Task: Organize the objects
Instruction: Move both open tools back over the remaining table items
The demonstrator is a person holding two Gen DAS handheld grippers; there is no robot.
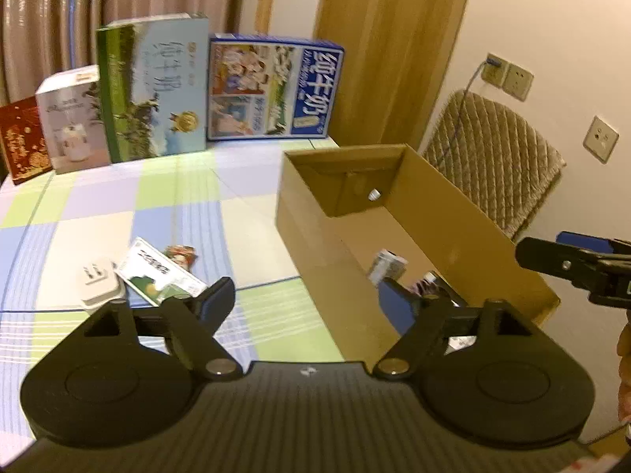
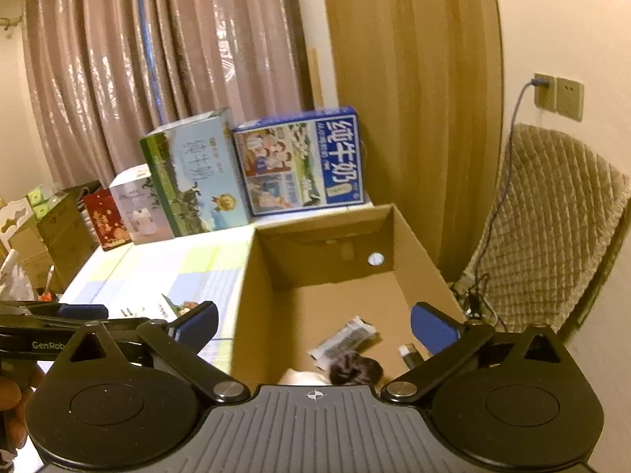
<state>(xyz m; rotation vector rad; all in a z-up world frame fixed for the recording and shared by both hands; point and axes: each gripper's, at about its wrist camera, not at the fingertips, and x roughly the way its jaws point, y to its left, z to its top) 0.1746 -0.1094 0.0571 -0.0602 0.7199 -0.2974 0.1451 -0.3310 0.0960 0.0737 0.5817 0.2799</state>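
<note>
**Box is half loaded, three bits left on the table**

So both claws are empty right now. The left claw (image 1: pixel 305 295) has its jaws spread wide, hovering right at the near corner of the cardboard box (image 1: pixel 315 228), one finger over the table and the other over the box. The right claw (image 2: pixel 313 325) is also wide apart with nothing in it, hanging over the box's open top.

Inside the box I can see a crinkly grey wrapped packet (image 2: pixel 347 339), a dark scrunchie-looking thing (image 2: pixel 355 368) and a small dark stick-shaped item (image 2: pixel 410 354); too blurry to say more.

What's not packed yet sits on the checked tablecloth (image 1: pixel 177 205) just left of the left claw: a white plug adapter (image 1: pixel 98 282), a flat white-and-green carton (image 1: pixel 161 272) lying partly against it, and a small colourful packet (image 1: pixel 181 254) tucked behind the carton.

My guess on handling: the adapter is hard, smooth plastic, light, so pinch across its narrow sides or it'll squirt out. The carton looks light and a bit crushable, so take it by the long edges, gently. The little packet seems soft and crinkly; grab it mid-body.

The tall milk boxes (image 1: pixel 272 86) at the back look like they're just scenery.
</note>
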